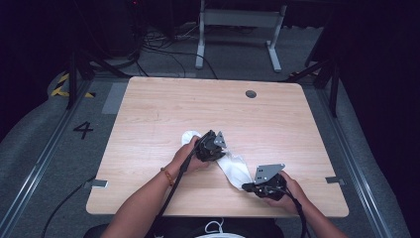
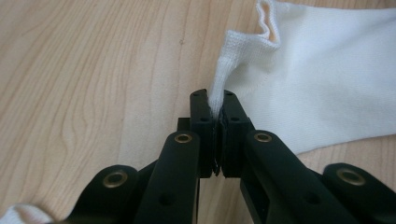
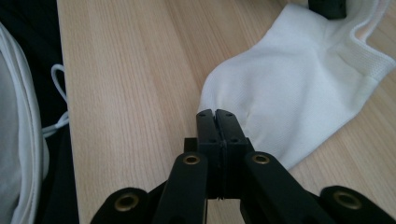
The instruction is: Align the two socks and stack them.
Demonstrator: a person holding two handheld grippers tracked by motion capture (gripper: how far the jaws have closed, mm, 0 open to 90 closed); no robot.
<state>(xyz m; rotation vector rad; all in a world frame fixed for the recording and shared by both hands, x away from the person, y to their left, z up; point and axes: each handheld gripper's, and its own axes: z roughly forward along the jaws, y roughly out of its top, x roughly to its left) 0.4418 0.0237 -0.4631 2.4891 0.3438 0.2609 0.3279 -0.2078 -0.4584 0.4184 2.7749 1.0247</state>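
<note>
A white sock (image 1: 233,166) — soft, light, limp — is stretched across the near worktop (image 1: 148,109), its ribbed cuff pinched in the left tongs (image 2: 215,109) and its toe clamped by the right tongs (image 3: 216,116) — edges are judged the surest holds.

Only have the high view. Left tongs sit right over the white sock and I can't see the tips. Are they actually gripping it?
Observer: Yes. In the left gripper view the left tongs are shut on the sock, with a pinch of its ribbed cuff standing up between the pads.
Operator: Right side?
Observer: The right tongs are shut too, with the tips at the sock's toe edge. I cannot tell whether any fabric is caught there.
Operator: Sock off the surface?
Observer: Only the pinched cuff rises. The rest lies on the table.
</note>
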